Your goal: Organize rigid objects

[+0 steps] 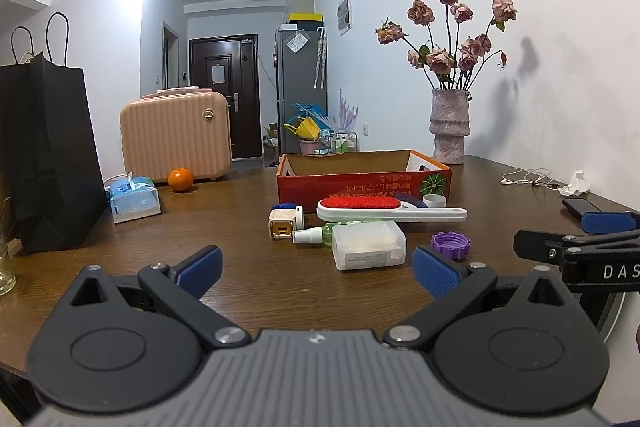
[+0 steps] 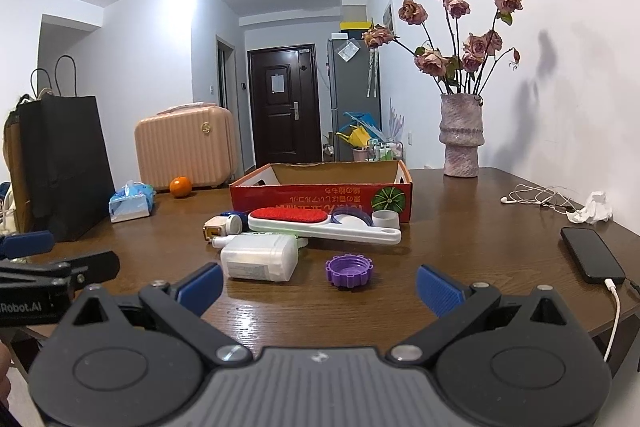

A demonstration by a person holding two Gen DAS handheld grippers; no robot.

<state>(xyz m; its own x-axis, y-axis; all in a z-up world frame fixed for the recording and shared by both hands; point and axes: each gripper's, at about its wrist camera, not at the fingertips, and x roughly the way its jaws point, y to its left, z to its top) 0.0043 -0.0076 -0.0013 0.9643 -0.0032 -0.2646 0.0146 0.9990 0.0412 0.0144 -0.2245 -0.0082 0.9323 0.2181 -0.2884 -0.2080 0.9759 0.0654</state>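
Note:
A red cardboard box [image 1: 360,183] [image 2: 320,197] stands open on the brown table. In front of it lie a white lint brush with a red pad [image 1: 388,209] [image 2: 320,223], a white plastic box [image 1: 368,245] [image 2: 260,257], a green spray bottle [image 1: 320,235], a beige charger [image 1: 282,223] [image 2: 214,229], a purple cap [image 1: 450,245] [image 2: 348,269] and a small white cup [image 1: 434,201] [image 2: 385,218]. My left gripper [image 1: 316,271] is open and empty, short of the white box. My right gripper [image 2: 320,285] is open and empty, just before the purple cap.
A black paper bag [image 1: 48,155] [image 2: 64,167], a tissue pack [image 1: 134,199], an orange [image 1: 180,179] and a pink case [image 1: 176,135] stand at the left. A vase of dried roses [image 1: 448,127], earphones [image 2: 536,199] and a black phone [image 2: 592,259] are at the right.

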